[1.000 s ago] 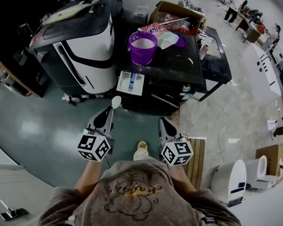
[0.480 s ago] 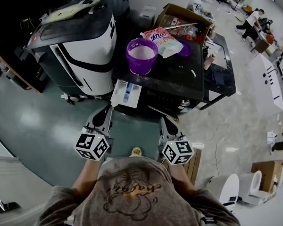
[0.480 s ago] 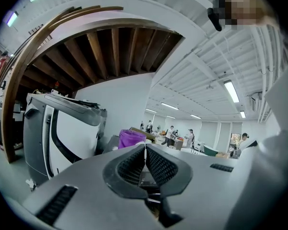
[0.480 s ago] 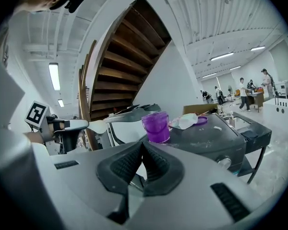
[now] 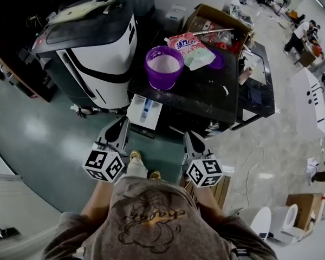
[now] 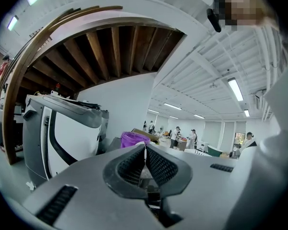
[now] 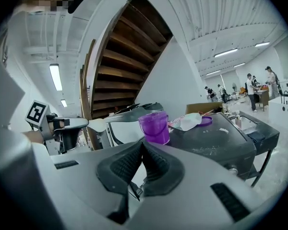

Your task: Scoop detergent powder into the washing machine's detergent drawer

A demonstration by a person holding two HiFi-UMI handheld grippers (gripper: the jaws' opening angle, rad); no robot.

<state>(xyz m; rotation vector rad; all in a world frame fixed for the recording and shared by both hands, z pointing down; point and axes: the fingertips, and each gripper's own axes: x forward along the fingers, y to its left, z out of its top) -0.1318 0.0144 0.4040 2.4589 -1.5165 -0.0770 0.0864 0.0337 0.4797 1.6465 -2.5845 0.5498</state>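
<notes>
Change: the person had stepped closer than a second before. The detergent drawer (image 5: 143, 111), pulled out of the washing machine (image 5: 206, 91), now lay just ahead of the left tongs (image 5: 121, 124). Judged an approach only.
Left tongs: clamped on the scoop (image 7: 98, 125) by its thin handle.
Right tongs (image 5: 189, 137): together, empty.
Scoop axis: along the tongs, bowl forward toward the machine.
Powder: in the purple tub (image 5: 163, 66) on the machine top, beyond the drawer.

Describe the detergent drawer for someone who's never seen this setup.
Find the black washing machine mid-frame in the head view, purple bucket on top. At its front left corner, below the bucket, a flat white drawer juts out. Unlike the tall white appliance to its left, it is a small open tray with a blue insert.
</notes>
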